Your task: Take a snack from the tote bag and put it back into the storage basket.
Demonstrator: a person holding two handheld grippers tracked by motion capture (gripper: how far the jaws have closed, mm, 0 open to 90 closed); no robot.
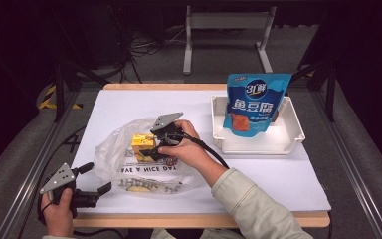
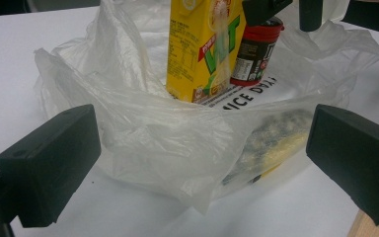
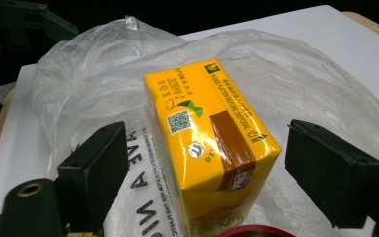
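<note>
A clear plastic bag (image 1: 110,155) (image 2: 153,138) (image 3: 301,84) lies open on the white table (image 1: 258,174). Inside it stands a yellow drink carton (image 1: 142,145) (image 2: 205,49) (image 3: 212,143), with a red-lidded jar (image 2: 254,49) (image 3: 254,231) beside it. My right gripper (image 1: 154,152) (image 3: 212,173) reaches into the bag, open; its jaws flank the carton's top, with a gap on each side. My left gripper (image 1: 97,178) (image 2: 202,163) is open at the table's front left corner, facing the bag's near fold and holding nothing.
A flat yellowish packet (image 2: 271,143) lies in the bag's near end. At the right stands a white tray (image 1: 298,134) with a blue pouch (image 1: 253,102) leaning upright in it. Bare table stretches in front of the tray and behind the bag.
</note>
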